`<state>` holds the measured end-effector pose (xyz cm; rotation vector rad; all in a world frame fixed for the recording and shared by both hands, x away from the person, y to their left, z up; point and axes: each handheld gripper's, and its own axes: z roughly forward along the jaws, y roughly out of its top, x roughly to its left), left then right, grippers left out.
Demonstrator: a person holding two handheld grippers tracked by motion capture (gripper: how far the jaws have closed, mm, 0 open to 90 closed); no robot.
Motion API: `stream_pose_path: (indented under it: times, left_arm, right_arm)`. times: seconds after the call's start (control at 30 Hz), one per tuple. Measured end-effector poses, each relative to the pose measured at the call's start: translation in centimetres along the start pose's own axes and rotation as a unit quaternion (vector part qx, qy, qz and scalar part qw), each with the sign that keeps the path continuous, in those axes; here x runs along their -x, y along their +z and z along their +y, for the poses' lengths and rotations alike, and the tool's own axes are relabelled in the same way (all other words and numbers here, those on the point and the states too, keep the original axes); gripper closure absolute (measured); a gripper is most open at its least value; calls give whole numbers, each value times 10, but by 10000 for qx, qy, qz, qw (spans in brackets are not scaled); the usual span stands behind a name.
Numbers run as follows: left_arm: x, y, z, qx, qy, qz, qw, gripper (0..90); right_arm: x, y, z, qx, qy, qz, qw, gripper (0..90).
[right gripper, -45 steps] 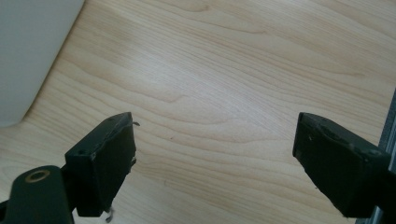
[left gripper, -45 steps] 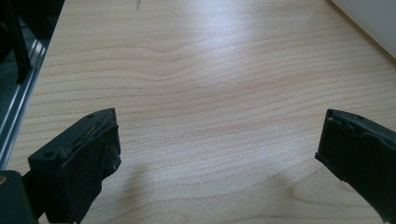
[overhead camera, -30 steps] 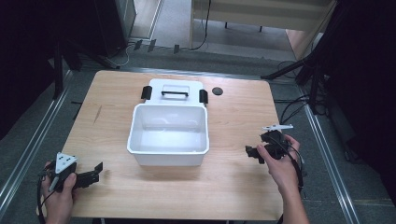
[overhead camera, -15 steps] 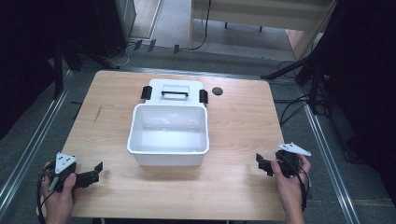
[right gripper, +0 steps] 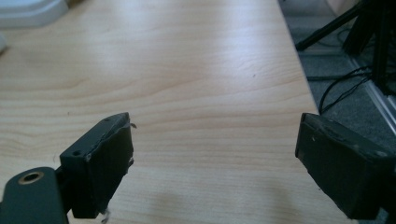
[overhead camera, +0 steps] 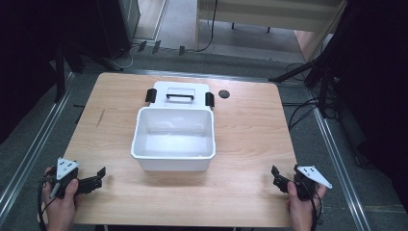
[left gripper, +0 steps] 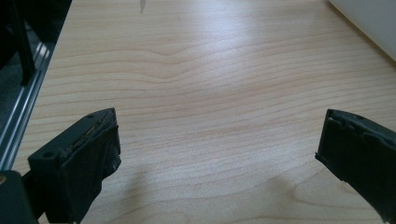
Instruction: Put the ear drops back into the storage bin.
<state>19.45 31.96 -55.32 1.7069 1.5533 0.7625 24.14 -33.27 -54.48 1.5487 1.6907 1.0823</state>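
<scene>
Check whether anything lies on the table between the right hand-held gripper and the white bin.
Nothing visible does. Bare wooden table runs from the right hand-held gripper, jaws open and empty, to the white bin.

The table (overhead camera: 250, 144) carries one open white bin (overhead camera: 173, 139), one white lid (overhead camera: 179, 92) with one black handle (overhead camera: 180, 96) and two black side latches (overhead camera: 209, 99), and one small dark round disc (overhead camera: 223, 93). Two grippers are present, the left gripper (overhead camera: 98, 177) and the right gripper (overhead camera: 278, 176), each with two black jaws and one grey three-cornered plate (overhead camera: 66, 167).
</scene>
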Motion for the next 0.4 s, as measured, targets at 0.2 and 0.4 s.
stream_pose_path:
  times: [0.2, 0.4]
  left_arm:
    - [-1, 0, 0, -18, -10, -3, 10000, 0]
    - [0, 1, 0, -7, 29, 14, 10000, 0]
  right_arm:
    - [4, -10, -4, 446, 271, -35, 9986, 122]
    - [5, -9, -4, 540, 322, -79, 9980, 124]
